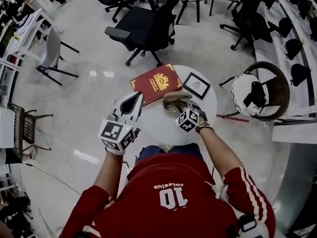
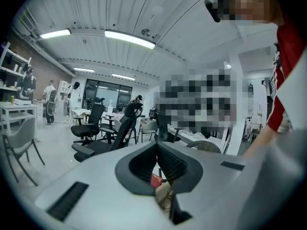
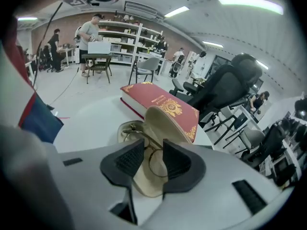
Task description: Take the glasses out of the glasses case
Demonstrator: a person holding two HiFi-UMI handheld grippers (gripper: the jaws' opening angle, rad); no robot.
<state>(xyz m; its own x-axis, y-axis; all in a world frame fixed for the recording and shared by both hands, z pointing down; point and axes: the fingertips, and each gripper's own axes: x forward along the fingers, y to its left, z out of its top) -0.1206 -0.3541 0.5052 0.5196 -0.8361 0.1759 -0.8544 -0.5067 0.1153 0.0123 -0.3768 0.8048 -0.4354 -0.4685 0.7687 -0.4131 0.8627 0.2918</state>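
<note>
Right gripper [image 3: 152, 157], jaws apart, astride glasses [image 3: 144, 137] in open glasses case [image 3: 164, 122]

Head view overhead — gripper views low

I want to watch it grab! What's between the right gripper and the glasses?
Nothing. The right gripper view shows the right gripper's open jaws either side of the glasses, lying in the open case.

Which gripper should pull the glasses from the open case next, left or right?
Right. The right gripper hangs over the open glasses case, jaws apart with the frame of the glasses between them. The left gripper has its jaws together and aims out into the room, not at the case.
</note>
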